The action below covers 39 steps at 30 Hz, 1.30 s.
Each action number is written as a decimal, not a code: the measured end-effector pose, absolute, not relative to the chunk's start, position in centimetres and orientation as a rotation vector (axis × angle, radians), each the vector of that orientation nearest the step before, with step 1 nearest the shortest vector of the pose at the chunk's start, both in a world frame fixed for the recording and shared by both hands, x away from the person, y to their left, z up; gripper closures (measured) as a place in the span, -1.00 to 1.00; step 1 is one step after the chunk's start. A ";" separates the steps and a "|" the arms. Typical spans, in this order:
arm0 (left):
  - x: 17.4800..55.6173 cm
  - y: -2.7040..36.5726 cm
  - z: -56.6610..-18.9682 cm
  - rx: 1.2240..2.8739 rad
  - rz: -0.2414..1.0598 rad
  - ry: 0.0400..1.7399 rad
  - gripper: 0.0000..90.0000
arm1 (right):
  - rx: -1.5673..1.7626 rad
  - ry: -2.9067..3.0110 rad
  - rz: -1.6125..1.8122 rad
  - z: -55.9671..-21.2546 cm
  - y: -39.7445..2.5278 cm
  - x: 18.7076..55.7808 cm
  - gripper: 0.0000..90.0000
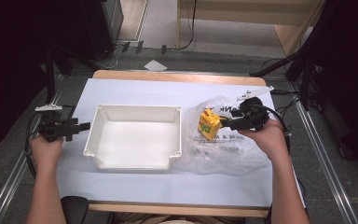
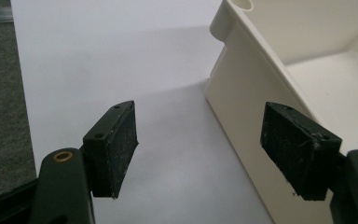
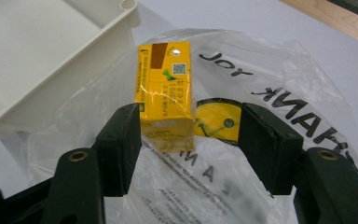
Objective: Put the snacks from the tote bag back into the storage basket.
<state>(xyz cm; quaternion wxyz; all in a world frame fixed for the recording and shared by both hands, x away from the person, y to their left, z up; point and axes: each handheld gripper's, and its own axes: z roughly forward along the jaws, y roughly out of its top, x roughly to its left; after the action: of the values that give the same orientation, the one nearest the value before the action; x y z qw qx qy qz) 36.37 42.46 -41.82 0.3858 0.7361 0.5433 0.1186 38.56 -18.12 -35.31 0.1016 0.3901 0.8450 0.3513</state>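
One yellow carton (image 3: 164, 95) — bag (image 3: 279, 84) lettering mirrored, partial.

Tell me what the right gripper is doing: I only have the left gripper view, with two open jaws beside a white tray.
Observer: The right gripper has its jaws open around a yellow carton, one pad touching it.
Operator: Is the carton in the tray?
Observer: No. In the high view the tray is empty, and the carton sits on a clear plastic bag to its right.
Operator: And where is my left gripper relative to the tray?
Observer: In the high view the left gripper is off the tray's left side, pointing at it, holding nothing.
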 end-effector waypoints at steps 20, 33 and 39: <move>36.0 42.5 -41.6 1.861 0.315 1.363 -0.37 | 1.146 2.570 0.960 -35.4 -15.2 39.6 -0.18; 35.7 42.7 -41.6 1.863 0.322 1.364 -0.37 | 1.161 2.594 0.901 -38.3 -13.1 41.0 -0.22; 35.7 42.7 -41.6 1.865 0.322 1.362 -0.37 | 1.157 2.610 0.862 -39.6 -12.4 41.4 -0.18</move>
<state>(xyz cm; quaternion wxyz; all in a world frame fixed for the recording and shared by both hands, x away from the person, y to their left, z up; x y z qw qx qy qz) 35.66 42.66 -41.61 0.3940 0.7352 0.5368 0.1269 41.43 -12.39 -39.62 0.0797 0.3867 0.8724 0.2881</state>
